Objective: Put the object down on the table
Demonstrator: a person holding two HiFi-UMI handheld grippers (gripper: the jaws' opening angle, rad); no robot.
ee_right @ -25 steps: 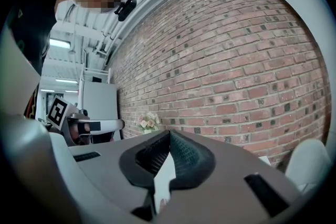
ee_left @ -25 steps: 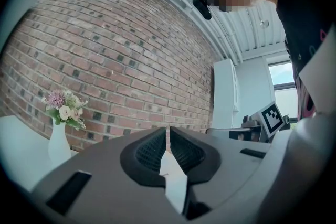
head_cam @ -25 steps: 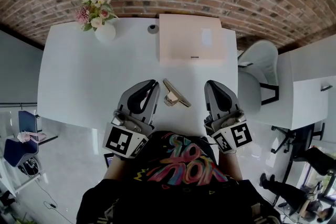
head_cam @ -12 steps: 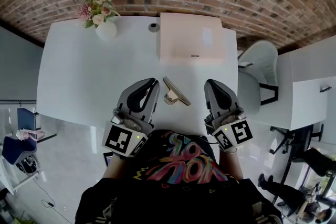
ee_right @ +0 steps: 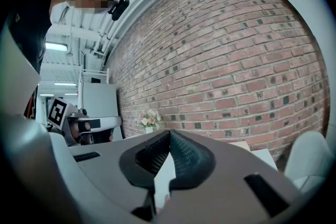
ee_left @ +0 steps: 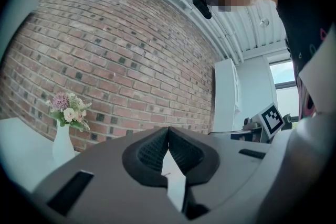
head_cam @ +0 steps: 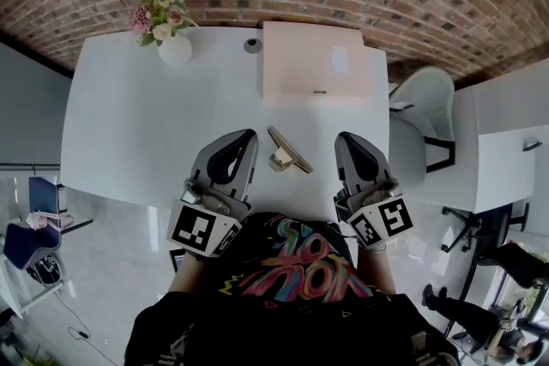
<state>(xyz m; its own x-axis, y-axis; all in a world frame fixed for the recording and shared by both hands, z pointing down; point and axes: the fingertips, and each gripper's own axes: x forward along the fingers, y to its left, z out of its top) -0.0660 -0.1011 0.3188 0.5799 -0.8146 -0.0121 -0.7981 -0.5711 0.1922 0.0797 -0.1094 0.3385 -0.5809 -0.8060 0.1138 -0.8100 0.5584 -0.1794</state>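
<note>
- Tan object (head_cam: 287,152) lies on the white tabletop (head_cam: 154,116) near six o'clock, apart from both tongs.
- Left tongs (head_cam: 244,140) and right tongs (head_cam: 347,141) clenched, empty.
- Put-down looks finished; next, likely only withdrawing.

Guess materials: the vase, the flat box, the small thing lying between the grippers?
Vase: white, smooth, likely glazed ceramic, though plastic is possible. Box: pale pink, matte, flat faces, looks like cardboard. Small object: tan with a dull sheen, maybe metal or wood; too small to tell.
</note>
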